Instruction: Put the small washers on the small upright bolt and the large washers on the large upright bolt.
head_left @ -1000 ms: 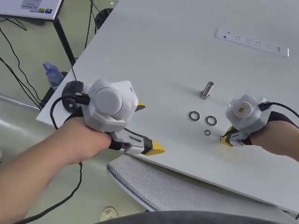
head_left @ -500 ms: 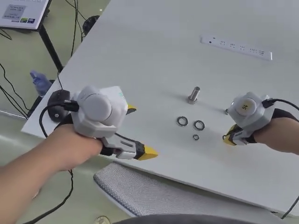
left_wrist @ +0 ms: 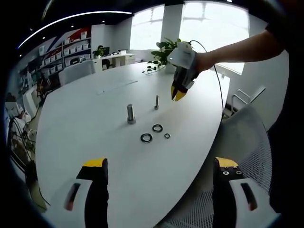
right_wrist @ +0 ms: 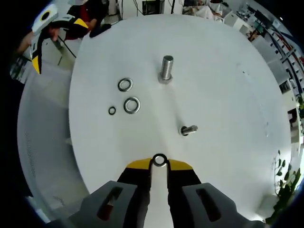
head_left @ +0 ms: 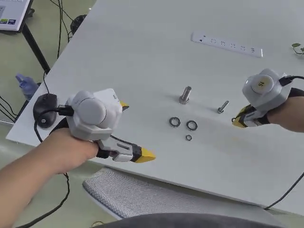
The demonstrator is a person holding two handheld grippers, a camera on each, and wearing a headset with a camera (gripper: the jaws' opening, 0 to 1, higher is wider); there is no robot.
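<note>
The large bolt [head_left: 185, 95] stands upright mid-table, and the small bolt [head_left: 223, 107] stands to its right. Two large washers [head_left: 175, 122] [head_left: 191, 125] and one small washer [head_left: 188, 137] lie flat in front of the bolts. My right gripper [head_left: 241, 121] hovers just right of the small bolt. In the right gripper view it [right_wrist: 159, 164] is shut on a small washer [right_wrist: 159, 160], above and short of the small bolt [right_wrist: 188, 129]. My left gripper [head_left: 134, 129] is open and holds nothing at the table's near edge; its own view [left_wrist: 160, 164] faces the large bolt [left_wrist: 130, 114].
A white power strip [head_left: 227, 44] lies at the far side of the white table [head_left: 142, 61]. A grey chair seat [head_left: 142, 190] sits just under the near table edge. A blue-capped bottle [head_left: 26, 84] stands on the floor to the left.
My right gripper has risen from the table near the loose small washer and moved right, beside the small bolt, which it had hidden. The head camera has shifted; the left gripper stays at the near edge.
</note>
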